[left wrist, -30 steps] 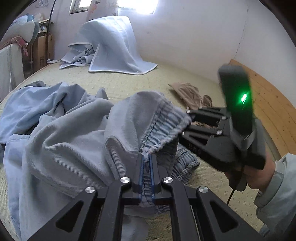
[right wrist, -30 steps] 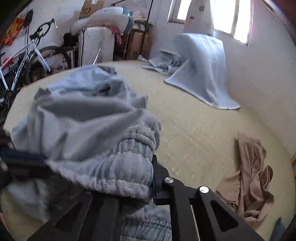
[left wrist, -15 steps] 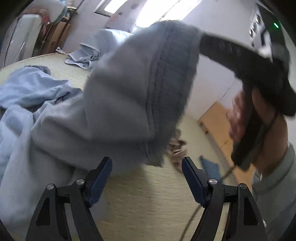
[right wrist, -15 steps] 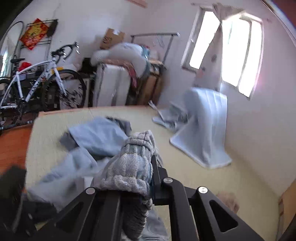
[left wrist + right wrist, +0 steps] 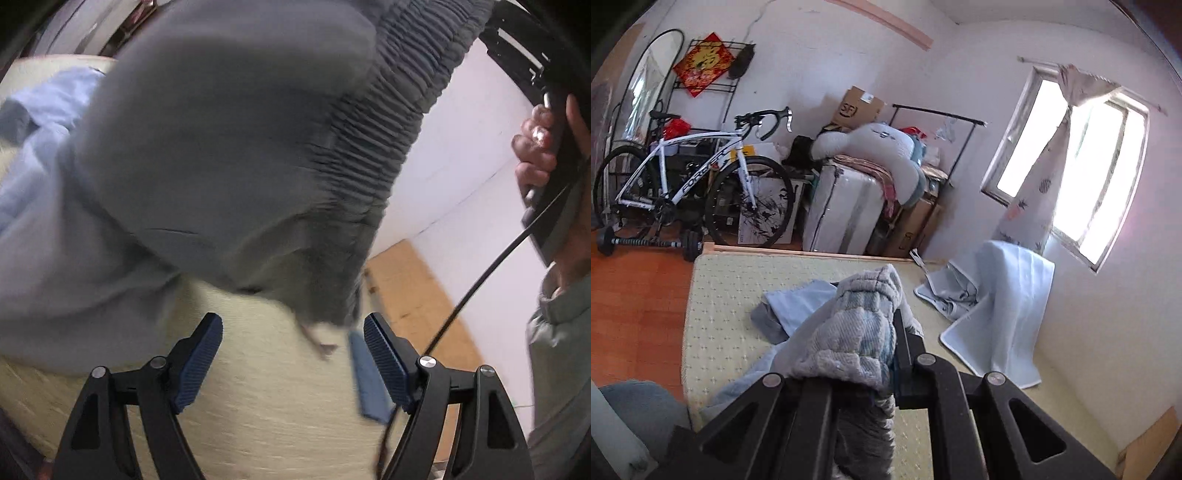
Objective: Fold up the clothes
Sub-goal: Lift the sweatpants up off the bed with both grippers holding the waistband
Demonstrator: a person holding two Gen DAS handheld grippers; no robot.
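Grey-blue trousers (image 5: 229, 147) with a ribbed elastic waistband (image 5: 388, 122) hang in the air, filling the top of the left wrist view. Their lower part trails down onto the pale mat (image 5: 258, 406). My right gripper (image 5: 892, 354) is shut on the bunched waistband (image 5: 864, 332), high above the mat. A person's hand (image 5: 535, 147) holds that right gripper at the upper right of the left wrist view, where its tips are hidden by cloth. My left gripper (image 5: 295, 354) stands open just below the hanging cloth, with nothing between its blue pads (image 5: 201, 358).
A light blue garment (image 5: 798, 302) lies on the mat (image 5: 731, 295), and a pale blue blanket (image 5: 997, 314) is draped below the window. A bicycle (image 5: 694, 184), a dumbbell (image 5: 646, 243) and stacked boxes line the far wall. A wooden bed edge (image 5: 417, 295) runs along the wall.
My left gripper let go of the waistband and opened wide. My right gripper rose high with the trousers, lifting them off the mat.
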